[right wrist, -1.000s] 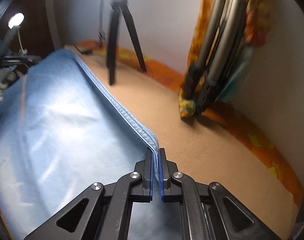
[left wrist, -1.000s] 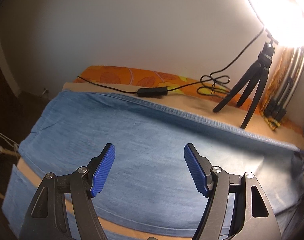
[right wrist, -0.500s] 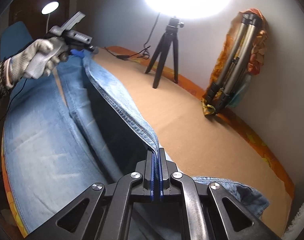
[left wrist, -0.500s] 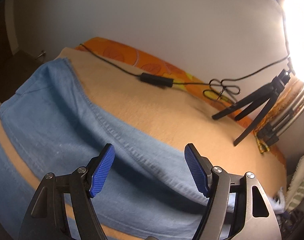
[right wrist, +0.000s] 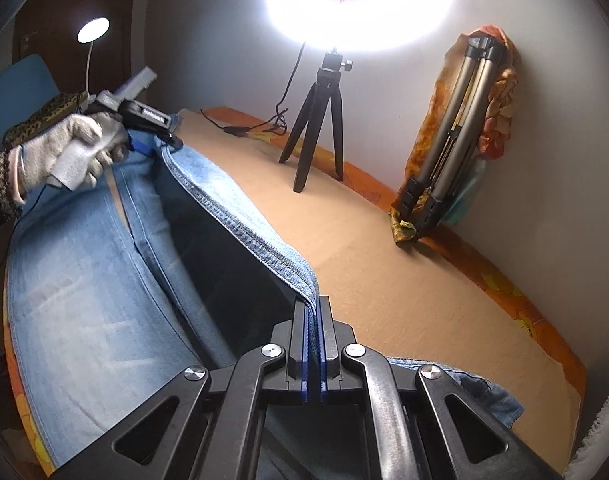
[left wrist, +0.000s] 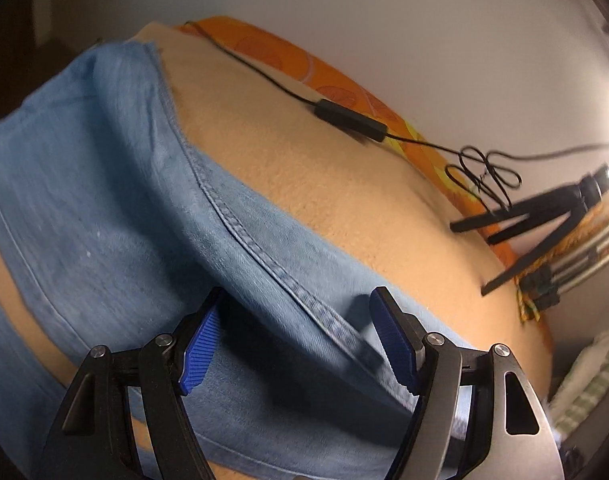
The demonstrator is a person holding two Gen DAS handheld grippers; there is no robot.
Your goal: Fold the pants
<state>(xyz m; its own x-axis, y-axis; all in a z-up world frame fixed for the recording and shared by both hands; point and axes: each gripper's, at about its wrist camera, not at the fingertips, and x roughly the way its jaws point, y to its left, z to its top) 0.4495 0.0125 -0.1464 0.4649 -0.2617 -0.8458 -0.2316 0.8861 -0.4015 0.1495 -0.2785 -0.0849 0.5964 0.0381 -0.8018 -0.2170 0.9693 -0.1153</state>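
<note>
Light blue denim pants lie on a tan blanket. My left gripper is open, its blue pads either side of a raised seam fold of the pants, close above the cloth. In the right wrist view my right gripper is shut on the seam edge of the pants and holds it lifted off the bed. The seam runs taut from it up to the left gripper, held by a gloved hand at the far left.
A small black tripod with a bright ring light stands on the blanket by the wall. A folded metal tripod leans in the right corner. A black cable with inline box lies along the orange sheet's edge.
The right gripper has lifted the seam edge up and back, raising the top leg. The left gripper has dropped closer to the pants, its pads now straddling the seam.
</note>
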